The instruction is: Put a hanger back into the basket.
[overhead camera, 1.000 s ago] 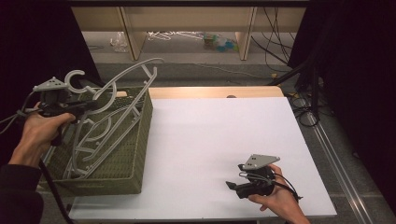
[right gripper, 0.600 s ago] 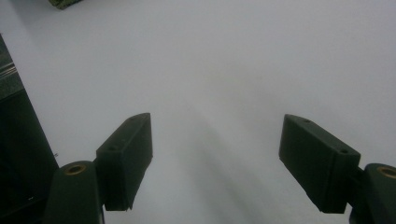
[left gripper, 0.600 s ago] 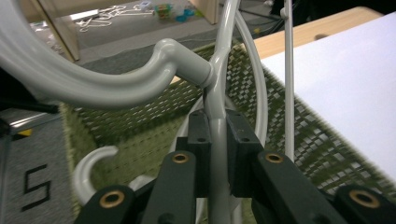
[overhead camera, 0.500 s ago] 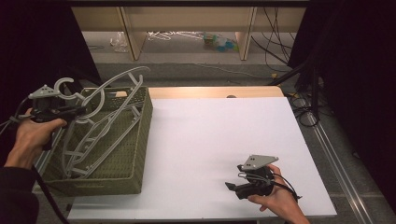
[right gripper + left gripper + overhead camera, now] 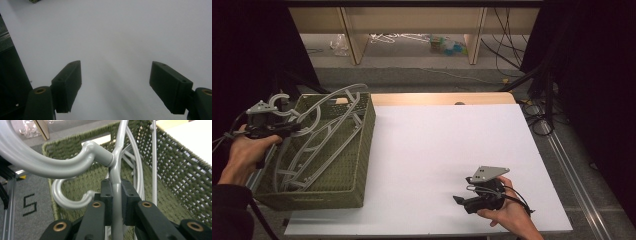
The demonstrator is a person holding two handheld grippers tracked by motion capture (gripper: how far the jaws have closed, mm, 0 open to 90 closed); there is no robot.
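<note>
In the high view my left gripper (image 5: 292, 128) is at the near left rim of the green woven basket (image 5: 366, 142), shut on a grey plastic hanger (image 5: 339, 96). The left gripper view has both pads of that gripper (image 5: 117, 192) pressed on the hanger's (image 5: 72, 166) thin neck just below its hook, over the basket (image 5: 190, 177). The hanger leans across the basket, its arch above the far rim. More grey hangers (image 5: 307, 157) lie inside. My right gripper (image 5: 460, 200) rests near the table's front right edge; its jaws (image 5: 116, 75) stand open, with nothing between them.
A white tabletop (image 5: 437, 145) stretches from the basket to the right edge, with a wooden strip (image 5: 442, 98) at its back. Beyond it stand shelf legs and loose items on the floor (image 5: 412, 40). Cables (image 5: 537, 107) hang off the right side.
My left hand has come down and to the left with the hanger, which now sits lower and leans deeper into the basket. The right hand has stayed still.
</note>
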